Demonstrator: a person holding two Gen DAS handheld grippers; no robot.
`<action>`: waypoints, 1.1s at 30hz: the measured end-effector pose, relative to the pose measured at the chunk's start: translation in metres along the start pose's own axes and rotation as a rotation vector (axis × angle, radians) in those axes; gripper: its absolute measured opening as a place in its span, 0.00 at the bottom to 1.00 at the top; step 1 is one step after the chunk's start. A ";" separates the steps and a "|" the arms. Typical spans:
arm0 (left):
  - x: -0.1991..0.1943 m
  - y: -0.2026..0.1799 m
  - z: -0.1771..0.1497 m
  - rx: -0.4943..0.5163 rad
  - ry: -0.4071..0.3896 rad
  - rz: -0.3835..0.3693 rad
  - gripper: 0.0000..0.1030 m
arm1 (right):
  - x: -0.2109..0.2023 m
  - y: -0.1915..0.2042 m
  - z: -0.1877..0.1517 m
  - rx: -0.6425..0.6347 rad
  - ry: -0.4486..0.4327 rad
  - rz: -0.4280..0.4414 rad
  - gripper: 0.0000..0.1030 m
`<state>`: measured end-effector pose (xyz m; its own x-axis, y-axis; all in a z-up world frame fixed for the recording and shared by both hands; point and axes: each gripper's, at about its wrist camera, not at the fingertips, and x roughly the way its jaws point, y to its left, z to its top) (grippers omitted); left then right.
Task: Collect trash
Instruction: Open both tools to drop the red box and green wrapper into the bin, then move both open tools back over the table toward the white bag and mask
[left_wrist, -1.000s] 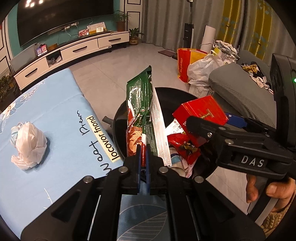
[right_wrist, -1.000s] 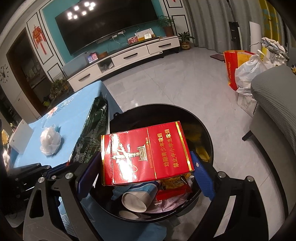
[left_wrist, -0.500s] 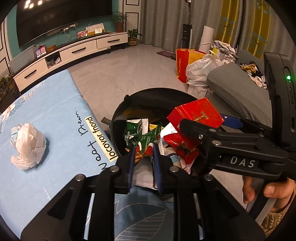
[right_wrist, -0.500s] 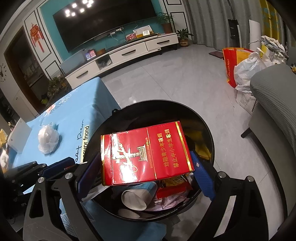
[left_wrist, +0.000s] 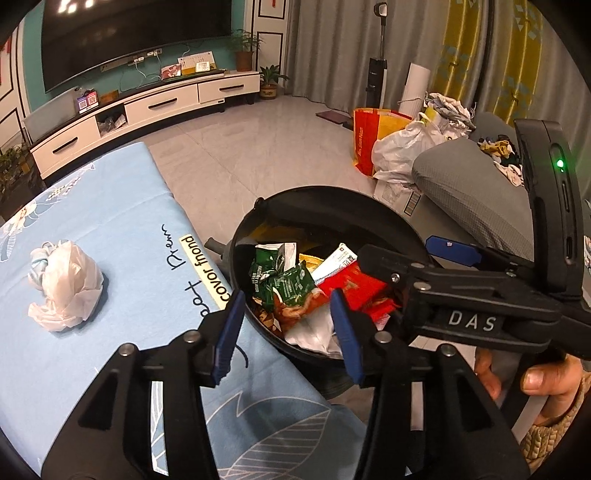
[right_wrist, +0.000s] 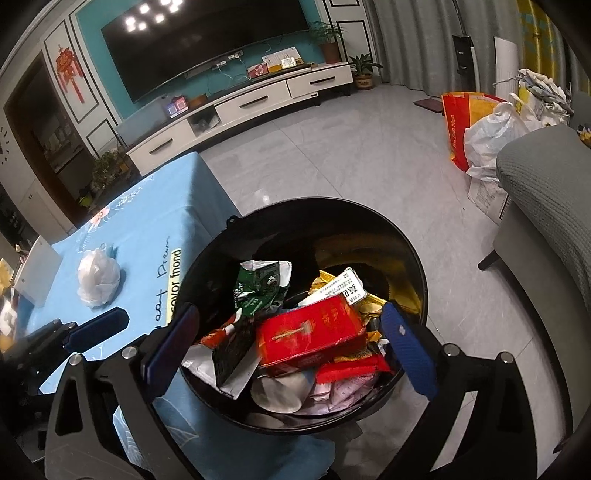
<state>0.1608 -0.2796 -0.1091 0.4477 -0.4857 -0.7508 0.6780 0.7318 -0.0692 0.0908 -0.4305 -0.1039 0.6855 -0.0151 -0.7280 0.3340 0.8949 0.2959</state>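
Observation:
A black round trash bin (left_wrist: 332, 195) (right_wrist: 417, 266) stands beside the blue-clothed table. Inside it lie a crumpled green snack wrapper (left_wrist: 284, 280) (right_wrist: 258, 288), a red carton (right_wrist: 310, 338) (left_wrist: 351, 286) and other wrappers. My left gripper (left_wrist: 286, 314) is open and empty above the bin's near rim. My right gripper (right_wrist: 291, 336) is open and empty over the bin, with the red carton lying below it; it also shows in the left wrist view (left_wrist: 450, 254). A crumpled white plastic bag (left_wrist: 64, 286) (right_wrist: 98, 278) lies on the table.
The blue tablecloth (left_wrist: 110, 221) covers the table left of the bin. A grey sofa (left_wrist: 472, 192) stands right of the bin. Red and white bags (left_wrist: 388, 147) sit on the floor behind. A white box (right_wrist: 37, 269) stands at the table's left.
My left gripper opened and the green wrapper dropped into the bin. My right gripper opened and the red carton fell into the bin.

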 end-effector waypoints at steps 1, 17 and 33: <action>-0.002 0.000 0.000 -0.001 -0.003 -0.001 0.53 | -0.002 0.001 0.000 0.001 -0.004 -0.001 0.94; -0.079 0.031 -0.054 -0.116 -0.032 0.108 0.97 | -0.034 0.021 -0.038 0.014 0.052 0.033 0.94; -0.154 0.082 -0.136 -0.300 -0.061 0.147 0.97 | -0.060 0.129 -0.065 -0.202 0.092 0.074 0.94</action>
<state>0.0679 -0.0800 -0.0891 0.5678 -0.3856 -0.7272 0.4060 0.8997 -0.1601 0.0510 -0.2848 -0.0620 0.6382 0.0865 -0.7650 0.1422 0.9633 0.2275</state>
